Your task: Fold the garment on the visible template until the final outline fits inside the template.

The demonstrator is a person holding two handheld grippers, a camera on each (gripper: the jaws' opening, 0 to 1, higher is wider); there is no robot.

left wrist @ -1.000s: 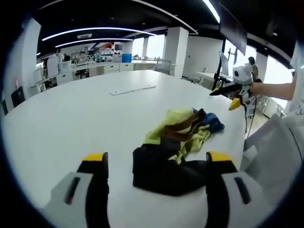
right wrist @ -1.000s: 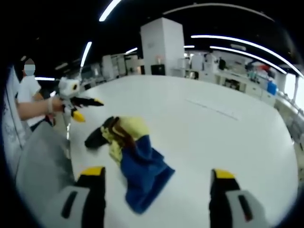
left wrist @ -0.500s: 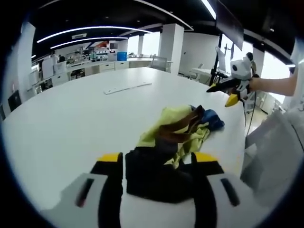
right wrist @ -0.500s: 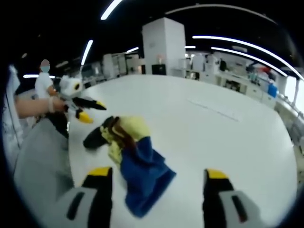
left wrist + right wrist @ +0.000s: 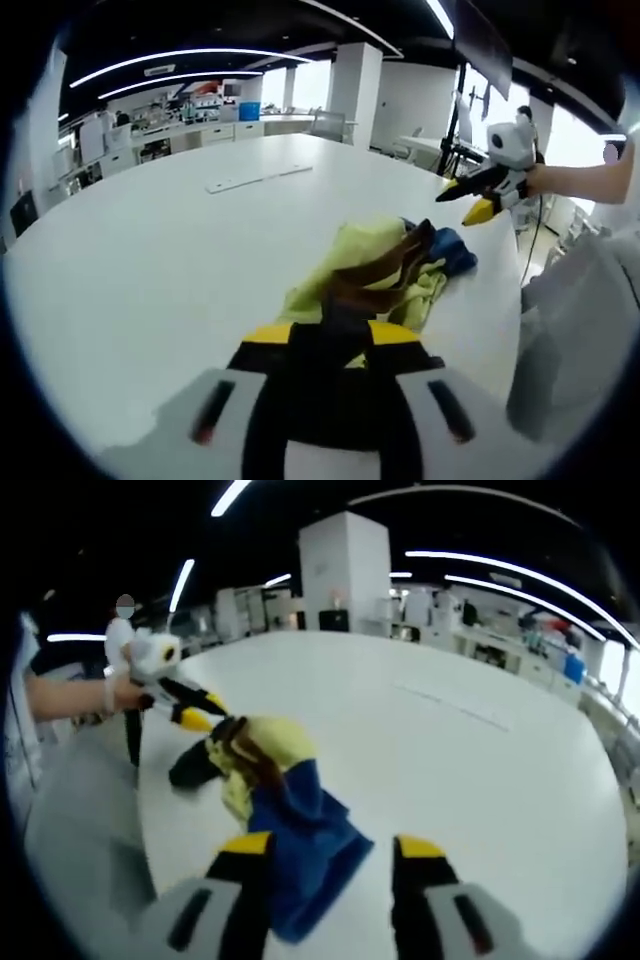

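A crumpled garment (image 5: 375, 265) in yellow, brown, blue and black lies bunched on the white table (image 5: 150, 250) near its edge. My left gripper (image 5: 332, 335) is over the black end, its jaws half closed with black cloth showing between them. It also appears in the right gripper view as the left gripper (image 5: 203, 710), tips by the garment's dark end. My right gripper (image 5: 332, 845) is open over the blue end of the garment (image 5: 265, 760), with blue cloth between its jaws. From the left gripper view, the right gripper (image 5: 465, 198) hangs above and beyond the blue part.
A flat white strip (image 5: 255, 180) lies further out on the table (image 5: 480, 780). The person's hand and light sleeve (image 5: 585, 185) hold the right gripper by the table edge. Desks, pillars and shelves stand in the background.
Both grippers' jaws have narrowed steadily, the left more than the right. Both have come closer to the garment, which has not moved.
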